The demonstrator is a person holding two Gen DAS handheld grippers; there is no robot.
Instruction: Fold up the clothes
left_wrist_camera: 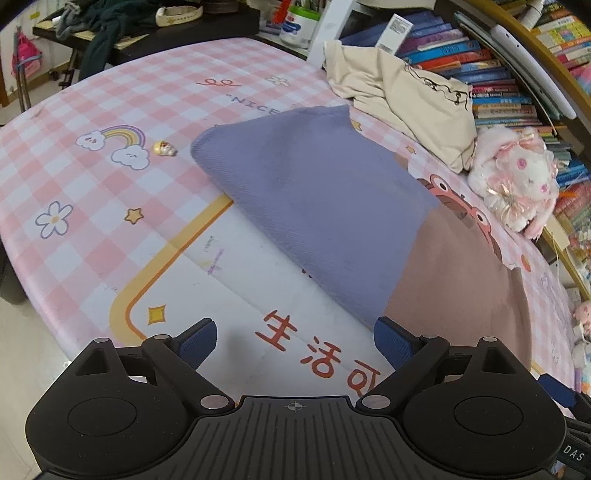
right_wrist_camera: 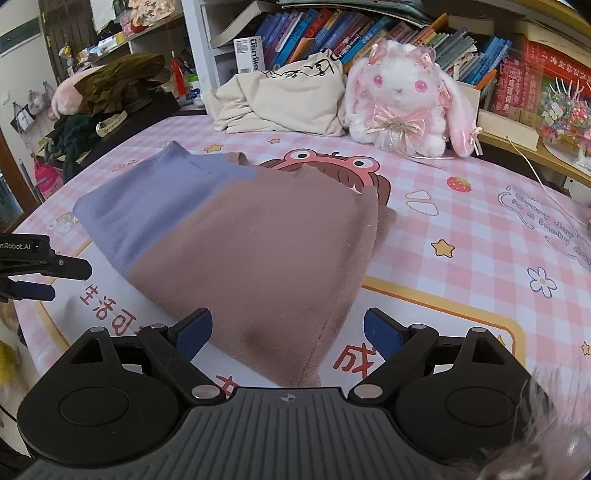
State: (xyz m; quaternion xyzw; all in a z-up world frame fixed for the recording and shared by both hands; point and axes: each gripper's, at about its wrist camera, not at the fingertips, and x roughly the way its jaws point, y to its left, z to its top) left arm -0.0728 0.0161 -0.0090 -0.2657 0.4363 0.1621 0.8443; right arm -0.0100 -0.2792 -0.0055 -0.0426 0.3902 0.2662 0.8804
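A folded two-tone garment, purple [left_wrist_camera: 314, 192] at one end and brown [right_wrist_camera: 258, 251] at the other, lies flat on the pink checked table mat [left_wrist_camera: 92, 192]. My left gripper [left_wrist_camera: 295, 339] is open just short of the purple end's near edge, its right pad [left_wrist_camera: 393, 339] close to the cloth and nothing between the fingers. My right gripper [right_wrist_camera: 288, 330] is open over the brown end's near corner, with fabric lying between and below its pads. The left gripper [right_wrist_camera: 68, 278] also shows at the left edge of the right wrist view.
A crumpled cream garment [right_wrist_camera: 284, 99] and a white-pink plush bunny [right_wrist_camera: 402, 103] sit at the back of the table before shelves of books [right_wrist_camera: 369, 37]. A small charm [left_wrist_camera: 165, 148] lies left of the purple end. Dark clothes [left_wrist_camera: 107, 22] are piled on a side stand.
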